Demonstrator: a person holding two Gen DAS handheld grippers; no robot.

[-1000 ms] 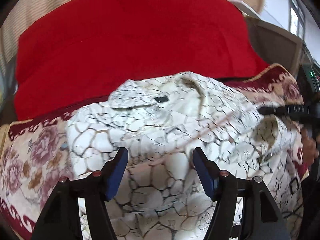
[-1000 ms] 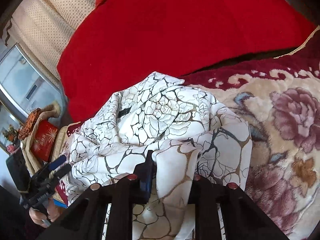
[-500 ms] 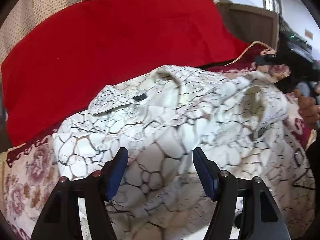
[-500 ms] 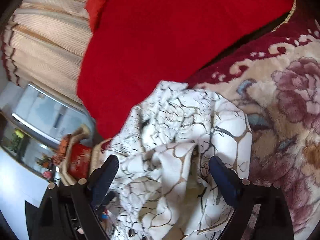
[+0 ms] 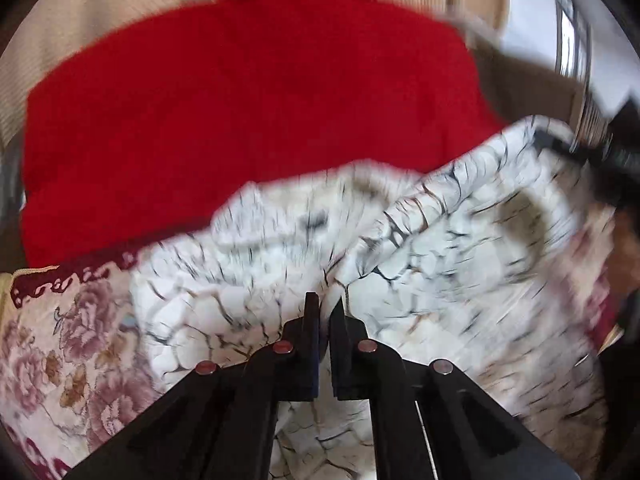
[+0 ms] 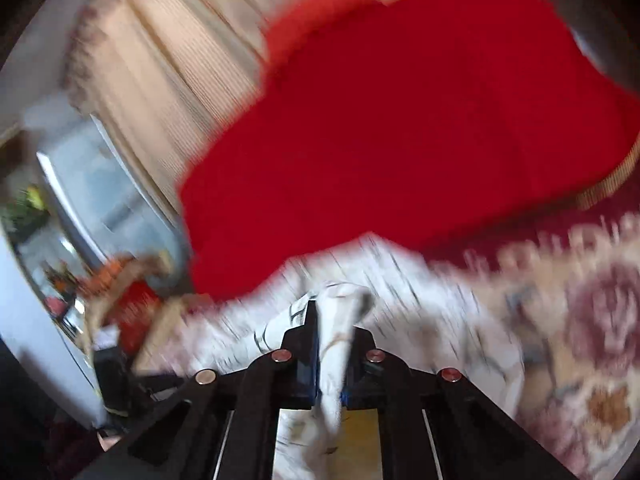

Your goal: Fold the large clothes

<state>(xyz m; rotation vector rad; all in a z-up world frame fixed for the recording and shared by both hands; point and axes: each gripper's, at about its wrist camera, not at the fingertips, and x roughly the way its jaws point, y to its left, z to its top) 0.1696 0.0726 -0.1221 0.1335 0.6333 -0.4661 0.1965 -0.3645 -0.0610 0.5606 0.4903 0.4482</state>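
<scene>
The white crackle-patterned garment (image 5: 420, 248) lies bunched on the floral cream-and-maroon bedspread (image 5: 60, 344), in front of a big red cushion (image 5: 248, 112). My left hand-held gripper (image 5: 325, 312) has just clenched on a pinch of its cloth, and my right hand-held gripper (image 6: 334, 320) has just clamped onto a bunched fold, which sticks up between the pads. I hold two points so I can, I judge, lift and spread the garment before folding.
</scene>
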